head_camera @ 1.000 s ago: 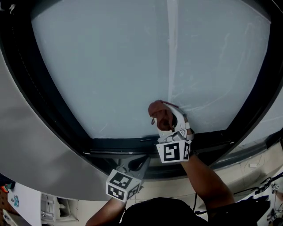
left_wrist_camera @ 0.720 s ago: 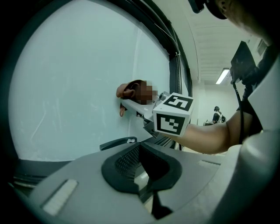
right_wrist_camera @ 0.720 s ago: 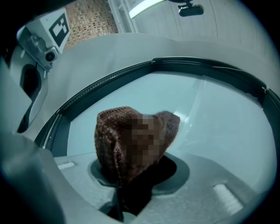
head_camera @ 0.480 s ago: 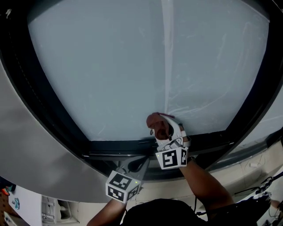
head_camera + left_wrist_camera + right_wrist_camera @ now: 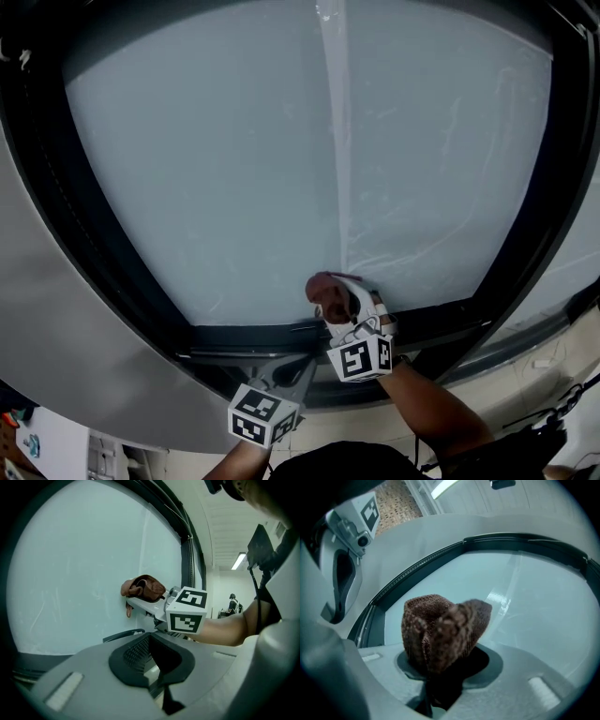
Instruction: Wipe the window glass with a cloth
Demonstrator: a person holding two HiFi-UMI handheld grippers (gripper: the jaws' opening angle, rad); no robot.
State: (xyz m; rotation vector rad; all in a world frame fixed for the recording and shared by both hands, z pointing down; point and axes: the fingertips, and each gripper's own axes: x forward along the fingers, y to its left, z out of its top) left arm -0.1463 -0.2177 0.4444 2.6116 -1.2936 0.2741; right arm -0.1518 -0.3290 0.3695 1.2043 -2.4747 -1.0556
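Sliding lower on glass (image 5: 234,169), cloth (image 5: 328,289) clamped in right tongs (image 5: 341,302), left tongs (image 5: 296,354) closed, empty

- The right gripper (image 5: 341,304), clamped on the brown cloth (image 5: 327,291), slides lower down the window glass (image 5: 234,169), closer to the bottom frame (image 5: 253,335).
- The window sits lower in the head view.
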